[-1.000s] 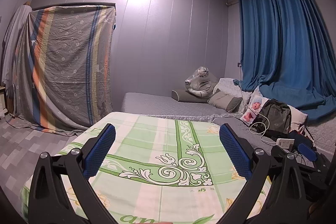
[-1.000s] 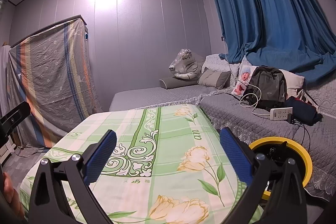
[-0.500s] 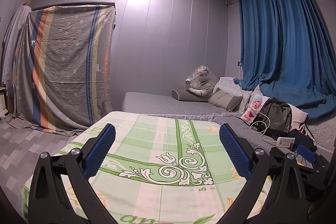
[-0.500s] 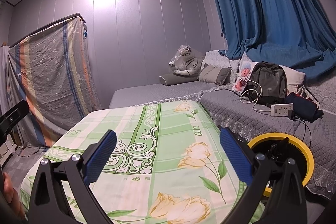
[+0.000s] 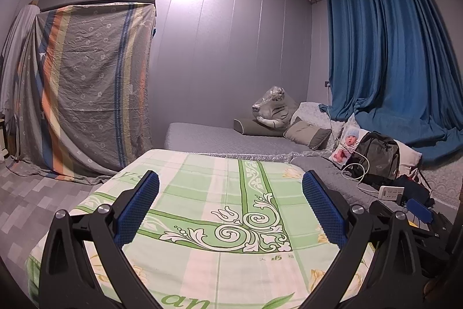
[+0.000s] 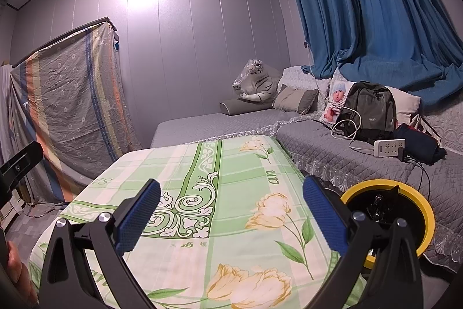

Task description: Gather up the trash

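Note:
A yellow-rimmed bin (image 6: 416, 193) lined with a black bag stands low on the right of the right wrist view, beside the green floral sheet (image 6: 231, 193); dark crumpled stuff shows inside it. My right gripper (image 6: 231, 187) hangs open over that sheet with nothing between its blue pads (image 6: 139, 213). In the left wrist view my left gripper (image 5: 230, 178) is open too, above the same green sheet (image 5: 225, 207). No loose trash shows on the sheet in either view.
A grey quilted bed (image 6: 332, 146) carries a dark backpack (image 6: 370, 109), a white power strip (image 6: 389, 147) with cables, pillows and a wrapped plush tiger (image 6: 254, 80). Blue curtains (image 5: 390, 62) hang on the right. A striped cloth (image 5: 86, 83) drapes furniture at the left. A hand (image 6: 14, 268) shows at the lower left.
Both views have shifted only slightly: the right gripper has drifted a little, so the yellow bin sits a bit lower and nearer. Both grippers stay open and empty.

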A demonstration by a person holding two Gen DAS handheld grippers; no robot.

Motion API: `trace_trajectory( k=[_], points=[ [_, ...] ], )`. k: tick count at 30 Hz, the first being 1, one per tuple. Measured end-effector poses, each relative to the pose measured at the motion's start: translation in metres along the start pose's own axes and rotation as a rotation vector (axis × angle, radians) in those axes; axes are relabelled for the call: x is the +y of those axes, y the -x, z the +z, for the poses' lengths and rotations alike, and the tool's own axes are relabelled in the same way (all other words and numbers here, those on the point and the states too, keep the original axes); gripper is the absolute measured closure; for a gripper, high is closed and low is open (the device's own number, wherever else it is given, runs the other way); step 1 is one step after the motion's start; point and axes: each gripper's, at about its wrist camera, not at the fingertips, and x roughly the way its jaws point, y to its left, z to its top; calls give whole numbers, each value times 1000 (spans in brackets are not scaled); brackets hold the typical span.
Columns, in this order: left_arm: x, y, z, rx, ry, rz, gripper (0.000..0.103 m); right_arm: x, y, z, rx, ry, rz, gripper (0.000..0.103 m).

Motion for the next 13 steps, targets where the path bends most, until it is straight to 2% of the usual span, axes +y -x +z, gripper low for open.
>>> trace_trajectory(
  k=[13],
  points=[
    [0,-5,-1,22,-11,1,8,2,-1,-5,8,-8,1,8]
  ],
)
